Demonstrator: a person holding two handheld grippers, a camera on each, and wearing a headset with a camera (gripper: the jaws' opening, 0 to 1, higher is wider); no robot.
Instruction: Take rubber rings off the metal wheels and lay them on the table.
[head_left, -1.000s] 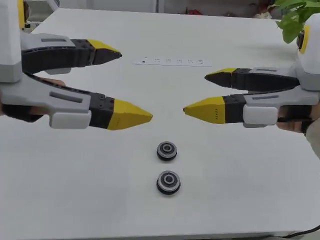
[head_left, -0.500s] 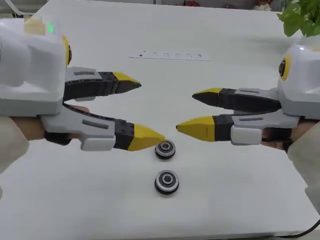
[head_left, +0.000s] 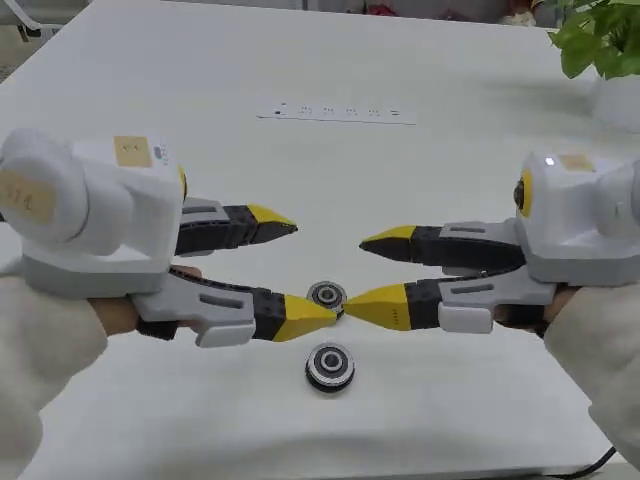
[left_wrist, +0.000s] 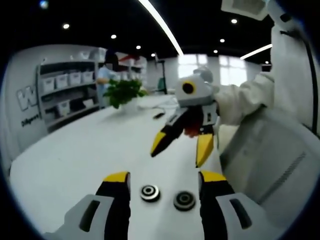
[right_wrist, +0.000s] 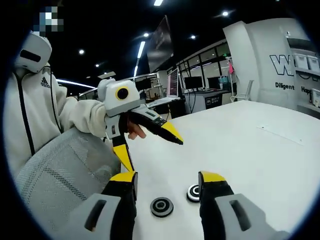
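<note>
- now 2 wheels lie by the table's near edge: farther wheel, nearer wheel.
- left gripper and right gripper, both spread, flank the farther wheel.

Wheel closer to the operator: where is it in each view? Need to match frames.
Head view: near wheel, low centre, the lower of the two wheels.
Left gripper view: near wheel, bottom centre, the right one of the pair.
Right gripper view: near wheel, bottom centre, the left one of the pair.
Shared landmark: far wheel, lying right beside it in all three views.
</note>
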